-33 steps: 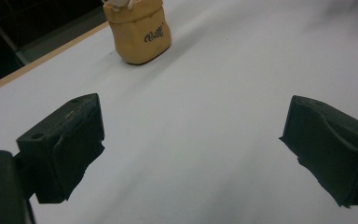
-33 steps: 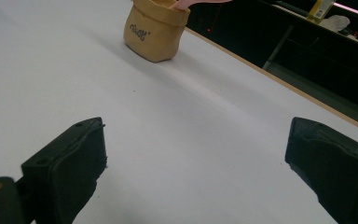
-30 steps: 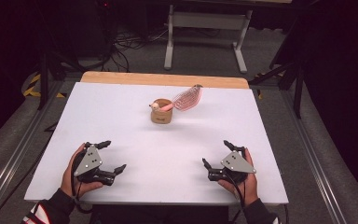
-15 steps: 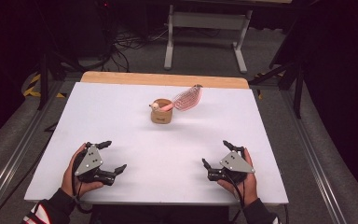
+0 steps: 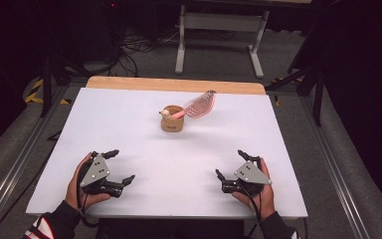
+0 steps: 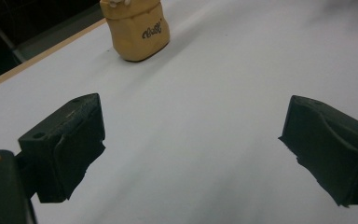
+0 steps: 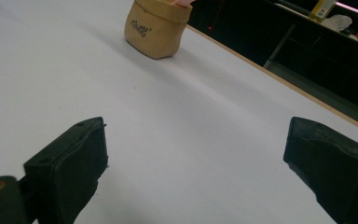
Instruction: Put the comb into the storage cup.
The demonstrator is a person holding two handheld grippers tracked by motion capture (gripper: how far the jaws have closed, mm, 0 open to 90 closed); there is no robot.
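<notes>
A small tan pouch-like pot (image 5: 172, 119) with dark lettering stands upright on the white table (image 5: 129, 124), toward the back middle. A pink skimmer-like utensil (image 5: 197, 105) rests in it, its wire head leaning out to the right. The pot (image 6: 135, 27) sits ahead of the left jaws, and the same pot (image 7: 157, 27) ahead of the right jaws. My left gripper (image 5: 120, 167) rests near the front left, held by a hand, open with nothing between its jaws. My right gripper (image 5: 232, 165) rests near the front right, also open and holding nothing.
A wooden strip (image 5: 174, 85) runs along the table's far edge. Beyond it are a grey metal stand (image 5: 219, 22), cables on the floor and dark equipment. Metal rails (image 5: 338, 169) flank the table on both sides.
</notes>
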